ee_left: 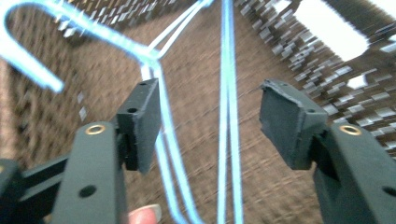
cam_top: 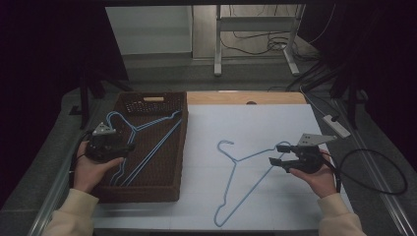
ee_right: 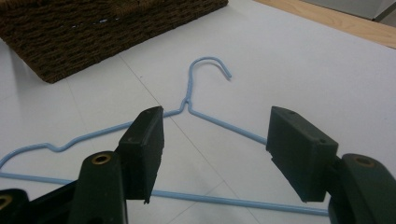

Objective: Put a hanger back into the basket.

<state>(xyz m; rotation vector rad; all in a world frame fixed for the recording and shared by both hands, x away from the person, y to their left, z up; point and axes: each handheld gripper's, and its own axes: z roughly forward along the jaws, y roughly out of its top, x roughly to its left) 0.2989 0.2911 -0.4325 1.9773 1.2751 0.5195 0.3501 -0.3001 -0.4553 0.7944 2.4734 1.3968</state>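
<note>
Hovering spread-jawed, your left gripper (cam_top: 129,146) had basketed two hangers (cam_top: 142,147) while your open right gripper (cam_top: 277,154) needed to pinch the table hanger (cam_top: 235,169).

A fixed camera above the person's side looks forward and down across the white surface (cam_top: 275,123), taking in the brown woven basket (cam_top: 147,194) at left, a blue wire hanger (cam_top: 236,167) at centre, both forearms at the bottom edge and the floor beyond. The camera on the left tool (ee_left: 208,116) points steeply down into the basket (ee_left: 280,186), very near the blurred blue hangers (ee_left: 229,116) lying inside. The camera on the right tool (ee_right: 215,144) sits low over the surface (ee_right: 303,70), facing the lone hanger (ee_right: 210,119) at close range, the basket's corner (ee_right: 93,32) behind. The high view shares the basket with both.
</note>
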